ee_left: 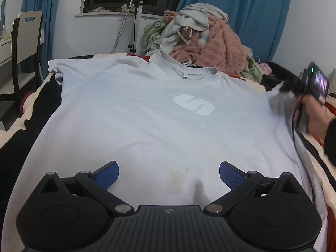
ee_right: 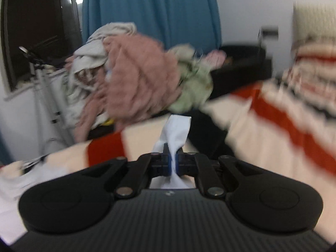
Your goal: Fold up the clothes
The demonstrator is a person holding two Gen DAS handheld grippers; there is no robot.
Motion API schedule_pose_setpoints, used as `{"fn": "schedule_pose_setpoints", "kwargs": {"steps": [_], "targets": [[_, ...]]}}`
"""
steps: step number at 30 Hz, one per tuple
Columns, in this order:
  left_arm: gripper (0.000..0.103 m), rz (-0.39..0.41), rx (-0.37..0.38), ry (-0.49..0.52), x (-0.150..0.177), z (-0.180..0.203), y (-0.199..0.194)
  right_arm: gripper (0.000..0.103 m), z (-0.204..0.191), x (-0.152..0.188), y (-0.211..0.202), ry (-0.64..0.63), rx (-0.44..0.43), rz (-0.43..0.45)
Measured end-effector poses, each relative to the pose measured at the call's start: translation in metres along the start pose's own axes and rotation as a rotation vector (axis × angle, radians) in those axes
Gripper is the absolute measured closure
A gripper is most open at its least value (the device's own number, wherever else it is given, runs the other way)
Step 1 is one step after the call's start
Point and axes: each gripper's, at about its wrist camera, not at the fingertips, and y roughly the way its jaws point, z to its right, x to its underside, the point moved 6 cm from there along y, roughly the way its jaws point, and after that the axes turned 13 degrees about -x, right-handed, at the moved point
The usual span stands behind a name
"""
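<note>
At frame centre, pale-blue cotton T-shirt (ee_left: 159, 113) is spread flat for folding, left gripper (ee_left: 169, 173) wide open w/ nothing held, right gripper (ee_right: 172, 161) clamped on its sleeve (ee_right: 177, 132), presumably to fold it inward.

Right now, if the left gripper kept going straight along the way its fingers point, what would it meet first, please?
Most likely the pale T-shirt itself: the open left gripper hovers low over its hem, aimed up the chest toward the white logo. Depth is unclear; if it skims above, the clothes pile comes next.
</note>
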Motion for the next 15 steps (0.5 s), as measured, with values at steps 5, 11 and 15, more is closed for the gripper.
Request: {"fn": "schedule_pose_setpoints", "kwargs": {"steps": [5, 11, 15], "targets": [[0.0, 0.018, -0.028, 0.053, 0.002, 0.004, 0.011, 0.096, 0.013, -0.008, 0.023, -0.069, 0.068, -0.031], [0.0, 0.0, -0.057, 0.076, 0.002, 0.008, 0.031, 0.09, 0.023, 0.012, 0.032, -0.072, 0.113, -0.081], [0.0, 0.001, -0.055, 0.077, 0.001, 0.01, 0.036, 0.038, 0.03, 0.024, 0.038, -0.073, 0.143, -0.114]]}}
